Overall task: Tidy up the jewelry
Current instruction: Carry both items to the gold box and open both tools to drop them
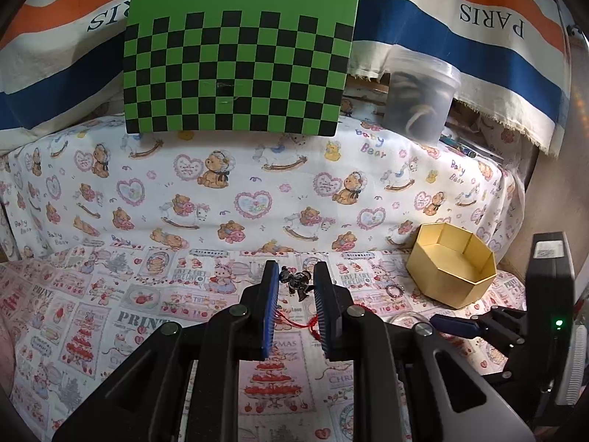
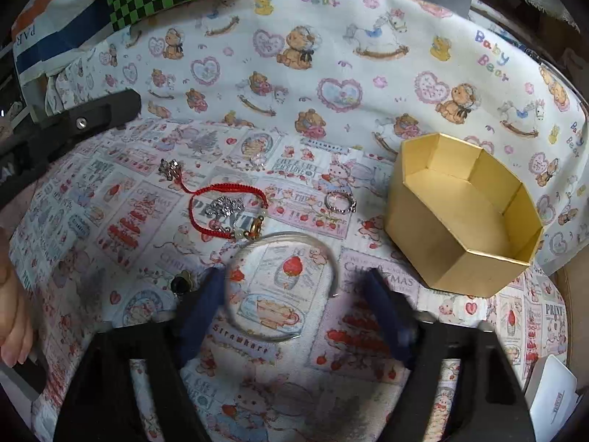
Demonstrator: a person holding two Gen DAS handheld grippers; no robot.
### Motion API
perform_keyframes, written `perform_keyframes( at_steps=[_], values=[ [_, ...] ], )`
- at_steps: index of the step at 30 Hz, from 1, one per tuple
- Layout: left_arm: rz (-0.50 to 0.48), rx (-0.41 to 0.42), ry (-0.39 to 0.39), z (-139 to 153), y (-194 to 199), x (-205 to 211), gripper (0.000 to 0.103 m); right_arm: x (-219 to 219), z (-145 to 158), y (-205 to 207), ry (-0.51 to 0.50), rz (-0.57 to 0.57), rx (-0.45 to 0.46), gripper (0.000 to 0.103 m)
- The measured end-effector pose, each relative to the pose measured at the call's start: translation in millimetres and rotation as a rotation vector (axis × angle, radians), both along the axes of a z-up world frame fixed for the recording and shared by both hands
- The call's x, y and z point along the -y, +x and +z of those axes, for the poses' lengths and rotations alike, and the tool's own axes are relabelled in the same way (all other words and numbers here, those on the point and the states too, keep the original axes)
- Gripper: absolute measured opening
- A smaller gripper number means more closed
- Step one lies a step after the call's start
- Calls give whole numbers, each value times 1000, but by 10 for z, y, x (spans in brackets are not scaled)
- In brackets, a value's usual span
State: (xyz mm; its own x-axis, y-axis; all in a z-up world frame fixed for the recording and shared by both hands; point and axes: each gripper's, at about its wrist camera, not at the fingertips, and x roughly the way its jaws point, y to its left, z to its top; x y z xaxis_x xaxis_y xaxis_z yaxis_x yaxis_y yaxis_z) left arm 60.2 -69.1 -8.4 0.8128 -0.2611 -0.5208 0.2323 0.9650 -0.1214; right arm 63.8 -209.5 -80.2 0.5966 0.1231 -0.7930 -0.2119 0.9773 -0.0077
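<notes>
The left gripper [image 1: 295, 276], jaws released, flanks a dark charm [image 1: 296, 283]. The right gripper [image 2: 294, 294], jaws spread, straddles the silver bangle [image 2: 281, 287], left of the gold box [image 2: 441, 261].

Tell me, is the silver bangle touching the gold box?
Apart. The right wrist view shows printed cloth between the silver bangle and the gold box.

Bangle [image 2: 281, 287] left of box [image 2: 460, 217]

Black left gripper [image 1: 294, 287], seemingly blue-padded jaws
</notes>
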Motion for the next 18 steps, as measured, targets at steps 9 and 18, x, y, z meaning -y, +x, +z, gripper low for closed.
perform_keyframes(
  at_steps=[9,18],
  values=[
    [2,17,7,21,-28,3,18,91,93,-38,13,-24,53,65],
    [-61,13,2,99,-115,151,18,546,549,-168,217,-123,218,65]
  ],
)
